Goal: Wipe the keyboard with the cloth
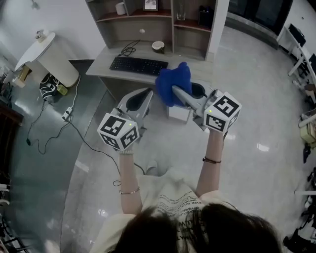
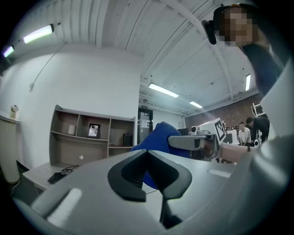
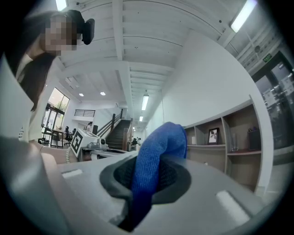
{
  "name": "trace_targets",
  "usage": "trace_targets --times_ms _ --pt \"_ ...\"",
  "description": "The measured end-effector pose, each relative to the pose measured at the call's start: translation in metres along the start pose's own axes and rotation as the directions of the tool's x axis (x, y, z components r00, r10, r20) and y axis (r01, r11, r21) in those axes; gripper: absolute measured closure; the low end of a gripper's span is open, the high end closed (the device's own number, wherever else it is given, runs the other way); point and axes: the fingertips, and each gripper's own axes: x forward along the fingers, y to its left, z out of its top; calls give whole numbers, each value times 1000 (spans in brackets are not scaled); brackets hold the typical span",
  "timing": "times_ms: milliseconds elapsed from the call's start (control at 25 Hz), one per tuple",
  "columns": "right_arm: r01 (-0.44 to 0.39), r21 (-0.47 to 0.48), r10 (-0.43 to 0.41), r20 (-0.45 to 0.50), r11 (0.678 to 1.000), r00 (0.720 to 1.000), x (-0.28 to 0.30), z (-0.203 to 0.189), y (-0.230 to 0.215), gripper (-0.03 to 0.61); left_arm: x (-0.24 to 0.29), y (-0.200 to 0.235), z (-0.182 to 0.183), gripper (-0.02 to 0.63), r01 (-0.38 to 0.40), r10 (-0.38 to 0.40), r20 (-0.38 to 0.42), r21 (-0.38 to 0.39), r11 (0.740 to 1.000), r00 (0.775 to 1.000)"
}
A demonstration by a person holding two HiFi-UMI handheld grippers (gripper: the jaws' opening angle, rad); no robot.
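A black keyboard (image 1: 138, 65) lies on the grey desk (image 1: 106, 65) ahead of me; it is also small at the lower left of the left gripper view as the keyboard (image 2: 56, 177). My right gripper (image 1: 174, 89) is shut on a blue cloth (image 1: 174, 84), which bunches above its jaws in the right gripper view as the cloth (image 3: 151, 165). The left gripper (image 1: 144, 95) is held up beside it, jaws closed together with nothing between them; the cloth (image 2: 158, 137) shows behind it. Both grippers are raised in the air, short of the desk.
A shelf unit (image 1: 158, 22) stands on the desk with a cup (image 1: 158, 47), a photo frame (image 1: 151, 5) and cables. A white round table (image 1: 47, 52) and floor cables (image 1: 54, 128) are at the left. Glossy floor spreads to the right.
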Motion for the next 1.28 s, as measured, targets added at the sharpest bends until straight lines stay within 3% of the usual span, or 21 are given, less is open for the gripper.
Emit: trace_targets --times_ms 680,1280 --pt "16 78 -15 -15 997 1000 38 -25 -12 526 -17 44 -26 617 -39 37 -27 -74 996 999" --pt "120 78 -119 -17 990 993 86 -27 -63 526 17 122 -18 617 42 -43 -7 -77 996 999"
